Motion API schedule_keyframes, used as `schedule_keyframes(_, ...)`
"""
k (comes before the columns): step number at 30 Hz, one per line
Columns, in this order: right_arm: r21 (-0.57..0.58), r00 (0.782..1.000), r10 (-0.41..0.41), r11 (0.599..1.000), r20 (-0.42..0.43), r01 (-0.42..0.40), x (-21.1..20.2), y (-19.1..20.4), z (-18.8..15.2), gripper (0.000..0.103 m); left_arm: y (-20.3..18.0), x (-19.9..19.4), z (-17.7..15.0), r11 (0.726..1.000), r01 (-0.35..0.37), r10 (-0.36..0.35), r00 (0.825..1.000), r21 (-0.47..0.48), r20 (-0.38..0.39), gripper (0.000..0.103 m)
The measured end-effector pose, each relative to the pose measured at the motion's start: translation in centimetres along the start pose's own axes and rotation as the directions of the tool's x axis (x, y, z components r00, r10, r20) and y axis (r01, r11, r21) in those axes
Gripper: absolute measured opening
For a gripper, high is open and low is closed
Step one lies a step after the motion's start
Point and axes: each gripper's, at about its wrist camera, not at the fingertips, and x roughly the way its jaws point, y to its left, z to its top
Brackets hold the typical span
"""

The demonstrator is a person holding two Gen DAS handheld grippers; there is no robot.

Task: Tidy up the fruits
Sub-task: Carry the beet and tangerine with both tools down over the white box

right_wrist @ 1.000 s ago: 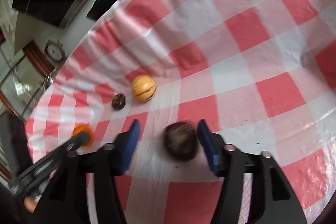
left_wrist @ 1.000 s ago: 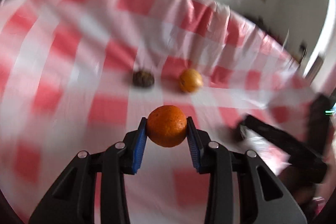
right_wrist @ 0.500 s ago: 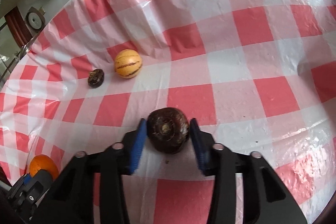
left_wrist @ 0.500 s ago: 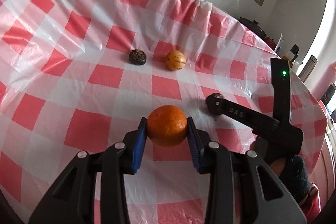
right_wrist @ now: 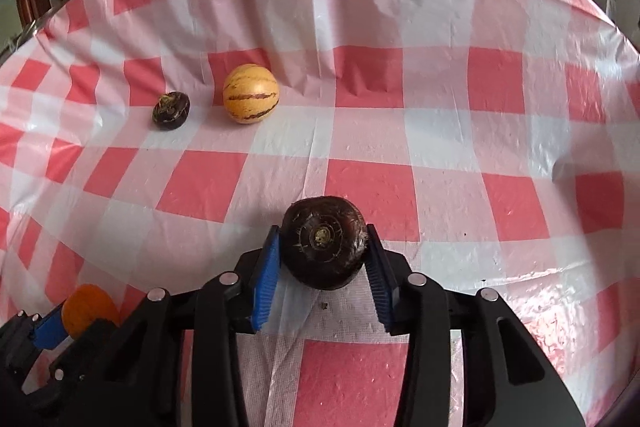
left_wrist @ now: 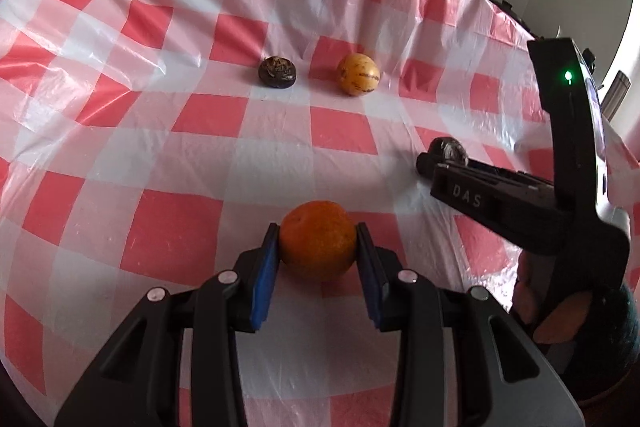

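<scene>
1. Fruits: four in view on the checked tablecloth [left_wrist: 200, 235]. Orange [left_wrist: 318, 239] sits in the left gripper [left_wrist: 318, 247]; a dark round fruit [right_wrist: 324, 241] sits in the right gripper [right_wrist: 322, 251]. A second dark fruit [left_wrist: 277, 71] and a yellow striped fruit [left_wrist: 358, 73] lie side by side further back, close but not touching.
2. Change vs 1 s ago: the right tongs were spread wide around the dark round fruit; 0.5 s ago and now the blue pads [right_wrist: 266, 277] press both its sides. The right grasp has just closed.
3. Left side unchanged: orange was clamped in every earlier frame and is still clamped. The view has shifted, and the resting pair looks a bit nearer.
4. Meaning for the task: both hands now loaded, one fruit each. My read is that the pick phase is done and the carry/place phase comes next. Likely target is the resting pair, but no bin or tray is visible, so that's a guess.
5. Left tongs: narrowed to the orange's width, pads touching it left and right, nothing else held.
6. Right tongs: narrowed to the dark round fruit's width, stem scar facing the camera. In the left view it shows at the tip, low over the cloth; can't tell whether it's lifted clear.
7. Risk: both fruits are round and the pads are flat, so roll-out is possible if the grip loosens in transit.
</scene>
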Motion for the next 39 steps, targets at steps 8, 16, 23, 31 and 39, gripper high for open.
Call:
schedule_keyframes(8,0.191,0.972,0.229,0.953,0.048,-0.234,-4.0,-4.4,-4.1,0.04,0.2,0.0,-0.1,1.0,0.013,-0.013,1.0,0.003,-0.001,0.038)
schedule_keyframes(16,0.258,0.945,0.318,0.909,0.082,-0.328,-6.0,-4.7,-7.3,0.04,-0.1,-2.0,-0.9,1.0,-0.022,0.021,0.998,0.007,0.053,0.038)
schedule_keyframes(23,0.26,0.906,0.412,0.868,0.096,-0.422,-8.6,-3.6,-10.0,0.04,0.7,-7.0,-3.7,0.997,-0.067,0.07,0.986,-0.025,0.149,0.038)
schedule_keyframes(31,0.145,0.874,0.482,0.862,0.061,-0.486,-12.2,0.8,-13.5,0.04,2.1,-13.2,-7.5,0.991,-0.121,0.131,0.968,-0.06,0.216,0.038)
schedule_keyframes(39,0.038,0.835,0.55,0.834,0.018,-0.55,-14.7,6.0,-15.9,0.04,3.8,-17.7,-10.8,0.985,-0.166,0.173,0.96,-0.05,0.221,0.038)
